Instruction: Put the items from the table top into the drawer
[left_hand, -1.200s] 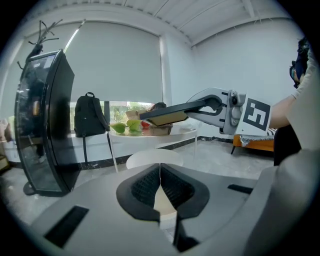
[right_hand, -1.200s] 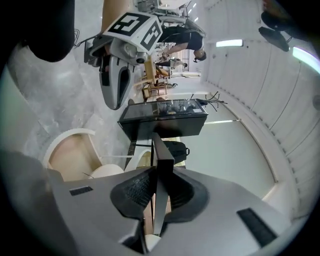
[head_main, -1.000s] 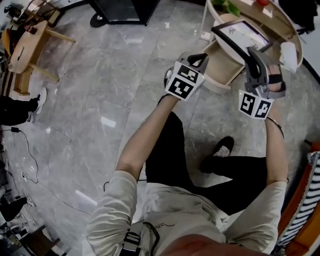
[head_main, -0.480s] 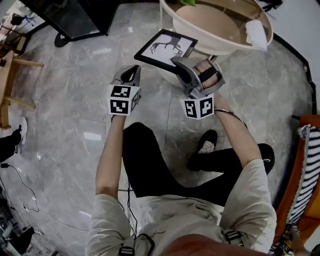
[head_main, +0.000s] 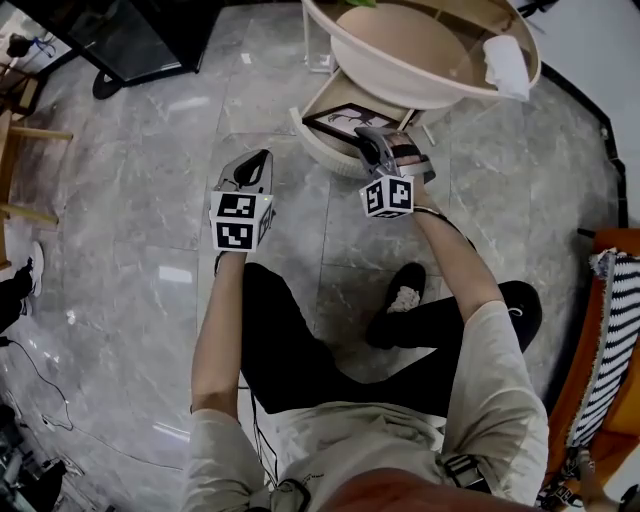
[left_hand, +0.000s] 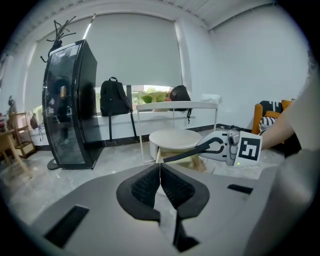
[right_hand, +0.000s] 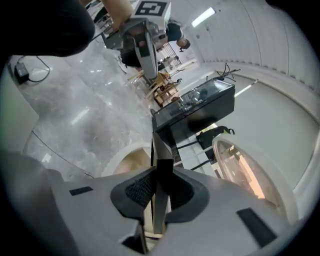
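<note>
A black-framed picture (head_main: 343, 121) with a horse drawing lies tilted over the open wooden drawer (head_main: 318, 151) under the round glass-topped table (head_main: 436, 71). My right gripper (head_main: 374, 140) is shut on the picture's near edge. In the right gripper view that edge (right_hand: 160, 150) stands clamped between the pads. My left gripper (head_main: 260, 160) hovers left of the drawer, above the floor, shut with nothing in it (left_hand: 160, 176). The left gripper view shows the right gripper (left_hand: 212, 146) holding the picture (left_hand: 181, 156) at the drawer. A white cloth (head_main: 505, 66) lies on the table top.
A black glass cabinet (head_main: 120, 40) stands at the far left. An orange chair with a striped cushion (head_main: 612, 330) is at the right edge. The person's legs and shoes (head_main: 405, 300) are just below the drawer. A wooden stool (head_main: 12, 150) is at the left.
Both grippers have come down. The right one carried the picture from beside the table top down to the open drawer. The left one sank a little and stayed shut.
</note>
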